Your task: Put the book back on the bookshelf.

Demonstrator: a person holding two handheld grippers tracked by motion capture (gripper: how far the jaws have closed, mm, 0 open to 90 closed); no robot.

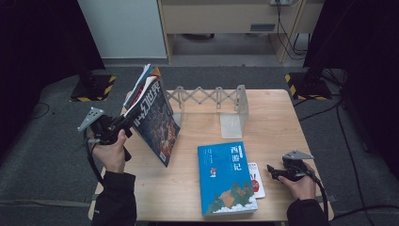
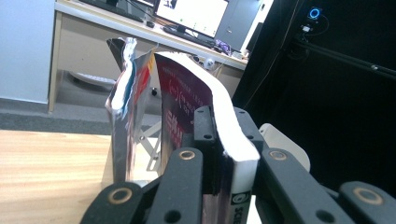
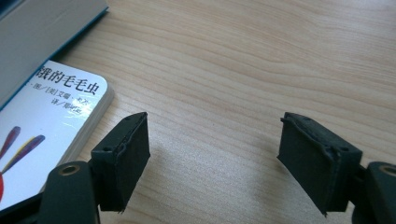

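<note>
1. Pale wood table [image 1: 197, 197] is the stage here, and the metal accordion bookend rack [image 1: 214, 101] at its far edge is my reference for everything below.
2. Left hand [image 1: 110, 153] comes up over the table's left edge, left of the rack, wrist cocked so the left gripper [image 1: 124, 123] points up and in toward the rack's left end.
3. That gripper is clamped on a thick dark-covered book [image 1: 155, 122]. In the left gripper view the jaws pinch the book [image 2: 205, 116] near its spine corner, white page block on one side, cover on the other.
4. The book hangs tilted off the table, its top leaning away from the rack and its lower corner pointing down in front of the rack's left end.
5. A thinner glossy book [image 2: 123, 107] sits against it on the far side; I think it's caught in the same grip, but that part is hidden.
6. Right hand [image 1: 301, 186] rests low, well in front of the rack's right end, the right gripper [image 1: 273, 170] pointing left.
7. Its jaws are spread with nothing between them, just bare wood.
8. A small white book [image 3: 51, 126] lies just beside the gripper's left jaw, apart from it, half tucked under the blue book [image 1: 226, 179] that lies flat in front of the rack.
</note>
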